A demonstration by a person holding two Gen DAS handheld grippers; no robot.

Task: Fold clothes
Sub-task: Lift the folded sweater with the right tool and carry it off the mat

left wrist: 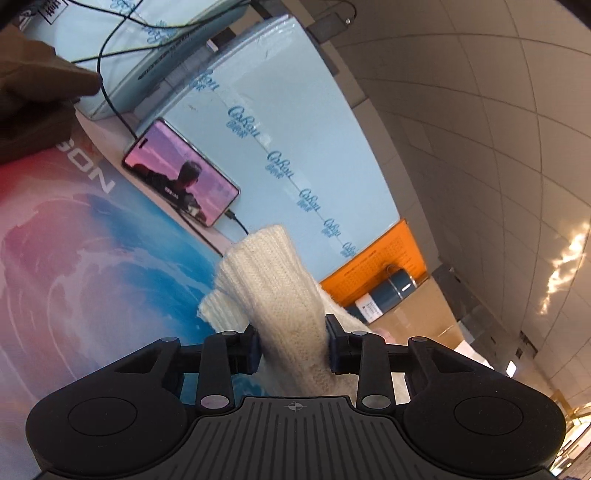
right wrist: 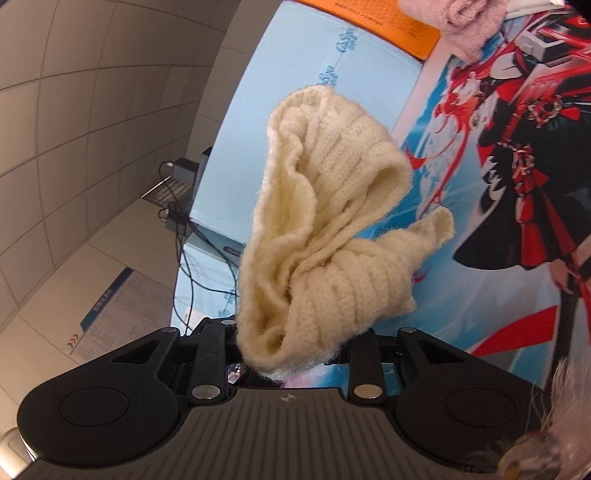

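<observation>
A cream knitted garment [left wrist: 275, 295] is held off the table between both grippers. In the left wrist view my left gripper [left wrist: 293, 349] is shut on a ribbed band of it, which sticks out beyond the jaws. In the right wrist view my right gripper [right wrist: 291, 354] is shut on a bunched end of the same cream knit [right wrist: 325, 229], which fans out in front of the camera and hides the fingertips. The table has a printed mat [left wrist: 92, 258], with a red anime figure in the right wrist view [right wrist: 517, 155].
A phone [left wrist: 181, 173] with a lit screen leans on pale blue foam boards [left wrist: 280, 122], cables running to it. An orange board [left wrist: 380, 266] and a blue-grey cylinder [left wrist: 391, 291] stand further along. A pink knitted garment [right wrist: 461, 22] and brown cloth [left wrist: 33, 99] lie on the table.
</observation>
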